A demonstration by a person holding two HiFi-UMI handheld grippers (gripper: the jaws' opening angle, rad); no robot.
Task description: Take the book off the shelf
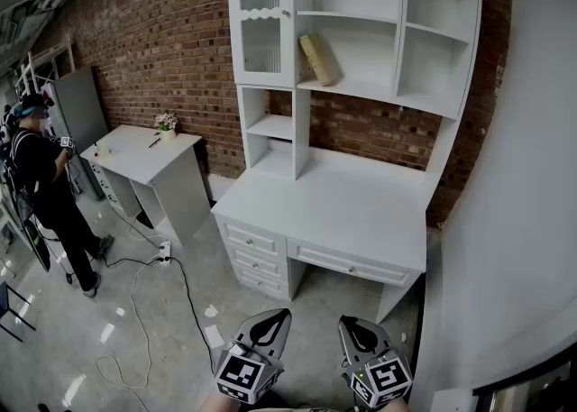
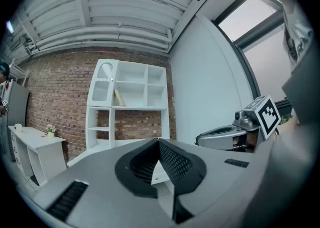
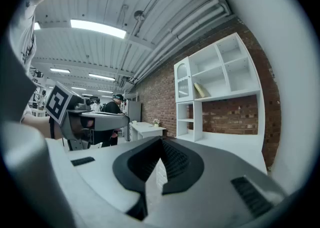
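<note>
A tan book [image 1: 319,59] leans tilted on the middle shelf of the white hutch [image 1: 356,88]; it also shows small in the left gripper view as the book [image 2: 118,98] and in the right gripper view as the book [image 3: 201,90]. Both grippers are held low and far from the shelf, near the bottom of the head view. My left gripper [image 1: 273,318] is shut with nothing in it. My right gripper [image 1: 353,323] is shut and empty too.
The hutch stands on a white desk [image 1: 343,212] with drawers, against a brick wall. A second small white desk [image 1: 149,153] with a flower pot [image 1: 166,123] stands to the left. A person [image 1: 50,194] stands at far left. Cables [image 1: 135,284] lie on the floor.
</note>
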